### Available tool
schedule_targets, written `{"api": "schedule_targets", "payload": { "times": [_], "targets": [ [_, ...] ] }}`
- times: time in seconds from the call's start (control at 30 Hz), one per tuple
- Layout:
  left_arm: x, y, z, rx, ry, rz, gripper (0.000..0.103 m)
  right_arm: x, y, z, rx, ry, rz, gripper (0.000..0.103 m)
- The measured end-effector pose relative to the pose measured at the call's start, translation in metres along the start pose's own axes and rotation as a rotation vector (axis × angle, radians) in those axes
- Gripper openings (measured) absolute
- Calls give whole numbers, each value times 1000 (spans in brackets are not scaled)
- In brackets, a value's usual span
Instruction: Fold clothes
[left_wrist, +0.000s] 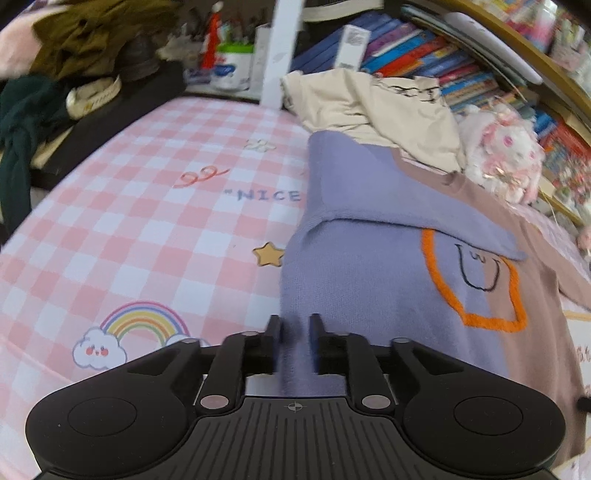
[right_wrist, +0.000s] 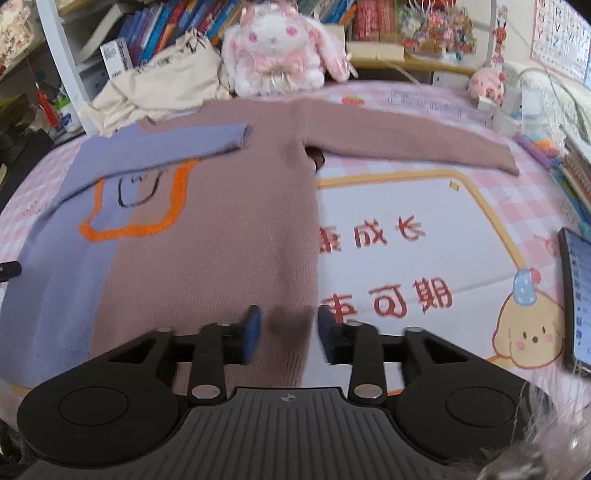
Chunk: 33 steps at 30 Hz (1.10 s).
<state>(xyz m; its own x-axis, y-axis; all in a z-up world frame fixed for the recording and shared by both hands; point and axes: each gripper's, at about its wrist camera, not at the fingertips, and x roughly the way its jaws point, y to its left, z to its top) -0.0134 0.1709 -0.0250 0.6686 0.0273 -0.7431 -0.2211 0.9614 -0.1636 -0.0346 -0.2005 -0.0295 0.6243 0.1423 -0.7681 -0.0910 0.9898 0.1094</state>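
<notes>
Straddling sweater (right_wrist: 221, 240) hem, unclenched: right gripper (right_wrist: 286, 332) | left gripper (left_wrist: 295, 343) likewise

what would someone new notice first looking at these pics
The two-tone sweater spread flat on the pink checked sheet dominates both views: its purple sleeve is folded across the chest, while the brown sleeve lies stretched out to the side. Behind the collar sits a fluffy pink-and-white bunny toy beside a crumpled cream garment.

Soft even daylight, no glare; slight motion blur throughout; strong fisheye bending at edges.
</notes>
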Motion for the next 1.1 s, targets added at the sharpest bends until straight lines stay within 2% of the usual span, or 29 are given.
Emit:
{"api": "schedule_targets", "payload": {
  "times": [0.03,0.07,0.1,0.13,0.17,0.23,0.43,0.5,0.6,0.73,1.1],
  "targets": [
    [-2,-4,0,19,-7,-3,34,-3,2,0,-4,-15,-1,46],
    [-5,-8,-1,38,-14,-7,38,-5,4,1,-12,-29,-3,53],
    [-8,-12,-2,57,-21,-13,47,-8,7,1,-22,-43,-9,58],
    [-10,-16,-2,72,-28,-20,54,-10,10,1,-31,-54,-13,68],
    [-12,-20,-3,88,-35,-27,57,-12,12,1,-39,-65,-15,74],
    [-16,-28,-5,121,-42,-41,70,-15,17,2,-52,-76,-15,76],
    [-24,-47,-18,214,-32,-102,81,-19,29,-1,-66,-84,-18,76],
    [-26,-52,-23,251,-27,-113,84,-21,32,-3,-64,-85,-25,79],
    [-27,-51,-25,263,-22,-119,85,-23,37,-6,-64,-83,-37,82],
    [-28,-49,-29,279,-15,-127,92,-27,45,-13,-74,-74,-56,88],
    [-26,-48,-34,279,6,-138,93,-32,49,-21,-77,-65,-77,93]
  ]
}}
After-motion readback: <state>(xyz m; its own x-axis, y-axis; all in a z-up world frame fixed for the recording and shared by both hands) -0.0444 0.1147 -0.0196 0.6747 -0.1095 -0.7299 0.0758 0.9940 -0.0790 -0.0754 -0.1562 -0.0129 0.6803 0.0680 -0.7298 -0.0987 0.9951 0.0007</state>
